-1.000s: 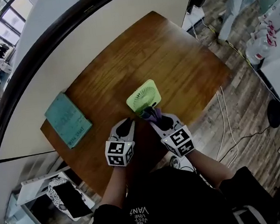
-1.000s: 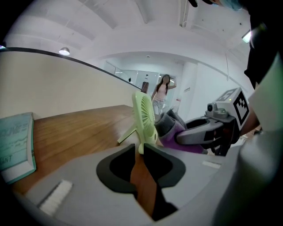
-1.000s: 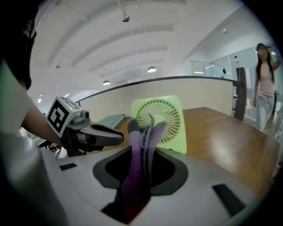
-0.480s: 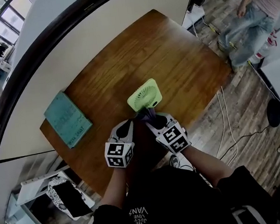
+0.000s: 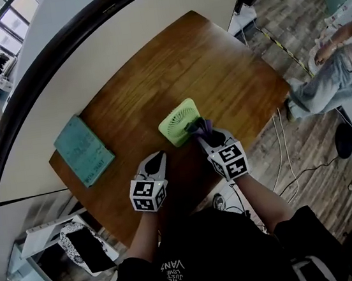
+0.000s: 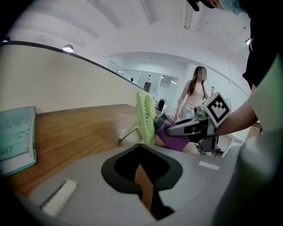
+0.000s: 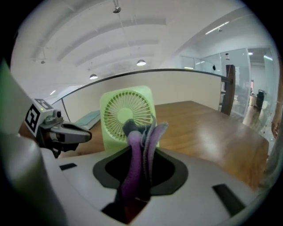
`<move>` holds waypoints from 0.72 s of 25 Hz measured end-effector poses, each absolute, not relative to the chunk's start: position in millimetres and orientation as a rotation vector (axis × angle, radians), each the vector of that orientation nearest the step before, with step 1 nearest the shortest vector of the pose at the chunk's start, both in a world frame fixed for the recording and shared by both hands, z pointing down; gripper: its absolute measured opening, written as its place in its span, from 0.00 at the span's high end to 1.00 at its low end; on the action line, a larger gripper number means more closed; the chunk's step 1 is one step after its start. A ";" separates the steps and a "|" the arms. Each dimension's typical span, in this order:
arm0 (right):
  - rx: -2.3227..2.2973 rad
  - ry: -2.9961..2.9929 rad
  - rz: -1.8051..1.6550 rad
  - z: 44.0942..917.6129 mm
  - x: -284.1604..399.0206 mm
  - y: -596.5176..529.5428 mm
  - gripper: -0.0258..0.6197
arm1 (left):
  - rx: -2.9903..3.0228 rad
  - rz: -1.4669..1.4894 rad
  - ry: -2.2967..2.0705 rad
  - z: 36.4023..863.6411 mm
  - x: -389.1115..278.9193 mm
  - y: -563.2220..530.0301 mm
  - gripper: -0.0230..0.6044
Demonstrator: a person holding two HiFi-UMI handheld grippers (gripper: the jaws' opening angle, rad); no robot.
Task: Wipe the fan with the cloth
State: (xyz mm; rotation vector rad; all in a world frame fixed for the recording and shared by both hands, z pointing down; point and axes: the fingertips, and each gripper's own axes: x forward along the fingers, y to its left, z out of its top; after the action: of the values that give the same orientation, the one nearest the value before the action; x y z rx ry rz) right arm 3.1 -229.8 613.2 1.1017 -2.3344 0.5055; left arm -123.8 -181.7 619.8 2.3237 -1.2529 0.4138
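A small green fan [image 5: 178, 121] stands upright on the wooden table [image 5: 218, 67]; its round grille faces me in the right gripper view [image 7: 126, 115]. My right gripper [image 5: 205, 134] is shut on a purple cloth [image 5: 200, 127], which bunches up between its jaws [image 7: 139, 148]. In the left gripper view the cloth [image 6: 173, 137] lies against the front face of the fan [image 6: 145, 117]. My left gripper [image 5: 156, 162] rests lower left of the fan, a little apart from it, shut with nothing in it.
A teal book [image 5: 84, 150] lies flat near the table's left edge. A curved black-rimmed partition [image 5: 57, 68] bounds the table's far side. A person [image 5: 328, 78] stands on the wood floor at the right, with cables [image 5: 284, 154] nearby.
My right gripper has carried the cloth rightward along the fan's front, from its near left corner to its right side. The left gripper has stayed put. The person at the right has walked nearer.
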 end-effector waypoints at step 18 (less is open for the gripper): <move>1.317 -2.266 0.625 601.7 49.8 -245.5 0.78 | 2.322 0.370 -1.326 600.4 -127.7 -173.0 0.94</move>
State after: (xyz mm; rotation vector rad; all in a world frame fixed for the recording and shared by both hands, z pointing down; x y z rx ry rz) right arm 49.8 -245.5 601.7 1.3166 -2.2658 0.6249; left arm -127.7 -173.0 600.4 2.3221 -1.3255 0.3696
